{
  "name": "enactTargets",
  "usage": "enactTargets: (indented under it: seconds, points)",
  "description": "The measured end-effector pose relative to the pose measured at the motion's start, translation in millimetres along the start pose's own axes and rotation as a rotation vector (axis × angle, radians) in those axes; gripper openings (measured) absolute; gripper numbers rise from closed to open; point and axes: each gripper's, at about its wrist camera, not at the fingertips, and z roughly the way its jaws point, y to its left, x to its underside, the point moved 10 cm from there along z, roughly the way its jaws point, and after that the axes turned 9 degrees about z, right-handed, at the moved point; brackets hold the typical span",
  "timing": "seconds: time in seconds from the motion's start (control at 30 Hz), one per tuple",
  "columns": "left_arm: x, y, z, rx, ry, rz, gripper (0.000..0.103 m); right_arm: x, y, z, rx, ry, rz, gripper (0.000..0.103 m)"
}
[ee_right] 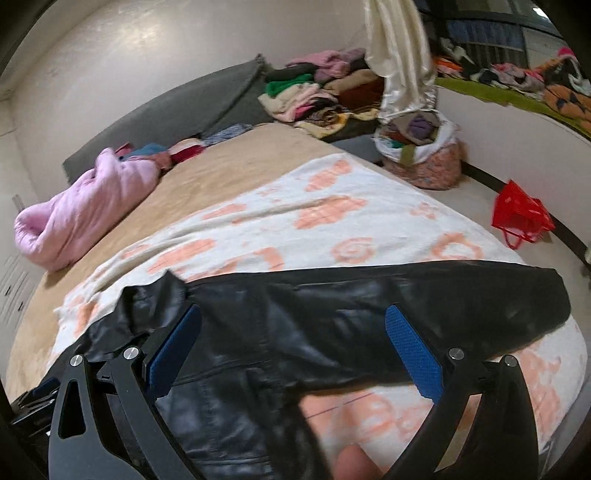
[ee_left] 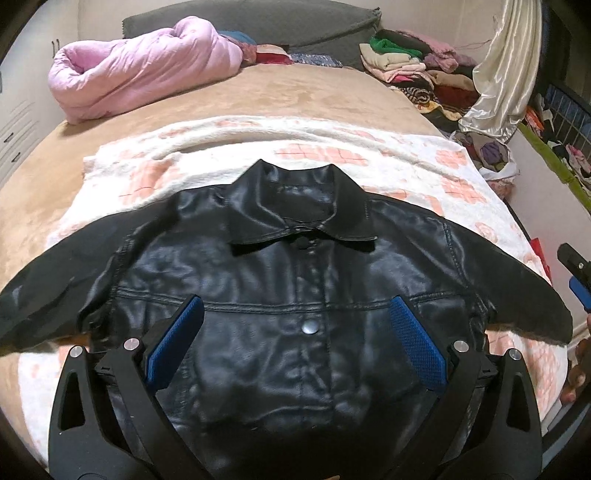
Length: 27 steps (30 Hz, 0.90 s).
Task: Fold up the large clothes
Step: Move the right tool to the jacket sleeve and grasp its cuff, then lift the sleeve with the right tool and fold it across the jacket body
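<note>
Here, a black leather jacket (ee_left: 280, 295) is seen laid out flat, front side up and buttoned, on a white blanket with peach flower prints (ee_left: 369, 155) spread over a tan bed (ee_left: 303, 92). The collar is turned toward the head of the bed, and both sleeves are stretched out to the sides. The left gripper (ee_left: 295, 343) is held above the jacket's chest, its blue-padded fingers (ee_left: 173, 343) spread wide with nothing caught between them. The right gripper (ee_right: 295, 354) is likewise held with its jaws parted and unloaded, poised over the jacket's outstretched sleeve (ee_right: 443, 295) near the shoulder; whether its pads touch the leather cannot be told. A bundled pink quilt (ee_left: 140, 70) is seen at the far corner of the bed, and a heap of mixed clothes (ee_left: 413, 66) is piled against the grey headboard (ee_left: 258, 22). On the floor beside the bed, a red bag (ee_right: 521, 218) and a stuffed floral sack (ee_right: 421, 155) are visible, with a cream satin curtain (ee_right: 402, 55) hanging above.
</note>
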Motion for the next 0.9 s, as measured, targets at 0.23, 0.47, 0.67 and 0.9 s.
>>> enactTargets:
  seconds: [0.23,0.47,0.67,0.9]
  points:
    - [-0.4,-27.7,20.0,0.010,0.027,0.036,0.094,-14.8,-55.8,8.6,0.083,-0.014,0.068,0.099]
    - [-1.1,-55.8,38.6,0.023,0.050,0.085,0.094,-27.9,-113.7,10.4,0.184,-0.039,0.137,0.099]
    - [-2.2,-82.7,52.5,0.043,0.070,0.125,0.094,-27.7,-157.7,20.0,0.261,-0.051,0.252,0.099]
    - [0.7,-104.4,67.2,0.090,0.095,0.130,0.094,-20.1,-210.1,23.3,0.339,-0.054,0.440,0.099]
